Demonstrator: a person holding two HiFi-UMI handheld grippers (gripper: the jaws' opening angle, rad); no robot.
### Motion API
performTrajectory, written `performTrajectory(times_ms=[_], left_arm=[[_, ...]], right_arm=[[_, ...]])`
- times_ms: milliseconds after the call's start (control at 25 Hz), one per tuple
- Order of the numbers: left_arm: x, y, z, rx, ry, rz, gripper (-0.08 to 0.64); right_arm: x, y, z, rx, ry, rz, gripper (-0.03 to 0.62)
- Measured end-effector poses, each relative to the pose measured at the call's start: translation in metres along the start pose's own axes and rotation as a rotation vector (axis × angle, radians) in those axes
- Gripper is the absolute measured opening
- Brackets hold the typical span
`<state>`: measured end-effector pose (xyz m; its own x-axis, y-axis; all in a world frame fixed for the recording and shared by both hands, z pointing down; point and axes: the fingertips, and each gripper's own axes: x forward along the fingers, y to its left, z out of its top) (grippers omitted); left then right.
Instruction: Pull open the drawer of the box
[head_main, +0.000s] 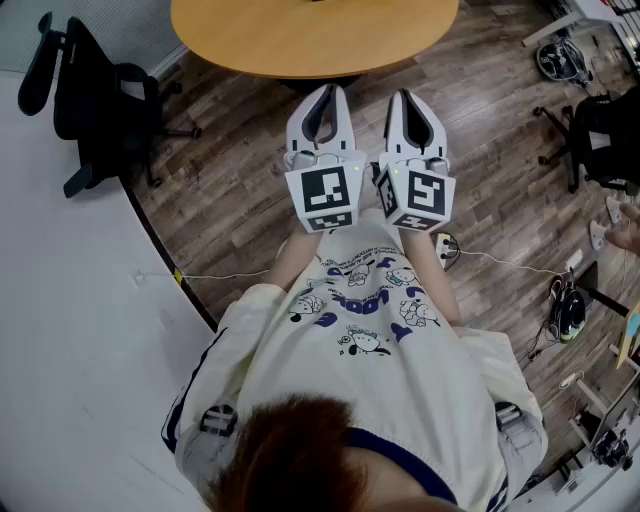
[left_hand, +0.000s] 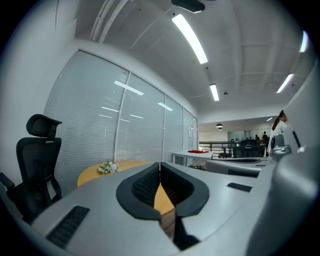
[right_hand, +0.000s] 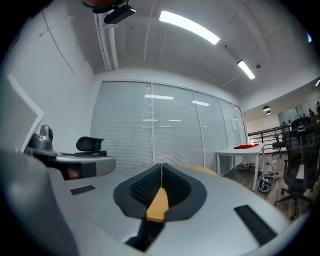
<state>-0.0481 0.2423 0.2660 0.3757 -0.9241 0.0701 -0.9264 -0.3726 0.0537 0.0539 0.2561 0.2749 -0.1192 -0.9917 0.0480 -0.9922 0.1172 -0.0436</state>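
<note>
Two units, left gripper (head_main: 327, 95) and right gripper (head_main: 404, 98), parked side by side short of the tabletop (head_main: 310, 40), jaws closed on nothing, likely a start pose; box and drawer not in view.

We find neither the box nor its drawer in any view. Our left gripper (head_main: 328, 95) and right gripper (head_main: 404, 98) sit side by side, jaws together, aimed at a round wooden table (head_main: 300, 40).

The table (head_main: 310, 45) runs off the top edge, my hands hide under my left tool (head_main: 328, 95) and right tool (head_main: 403, 98), and the far-off figures (left_hand: 264, 136) are too small to read.
</note>
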Motion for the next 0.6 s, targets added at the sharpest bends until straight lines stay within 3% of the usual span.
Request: performTrajectory(times_ms=[600], left_arm=[[0.026, 0.021, -0.001, 0.002, -0.002, -0.029, 0.02]], right_arm=[[0.032, 0.006, -0.008, 0.02, 0.003, -0.028, 0.032]])
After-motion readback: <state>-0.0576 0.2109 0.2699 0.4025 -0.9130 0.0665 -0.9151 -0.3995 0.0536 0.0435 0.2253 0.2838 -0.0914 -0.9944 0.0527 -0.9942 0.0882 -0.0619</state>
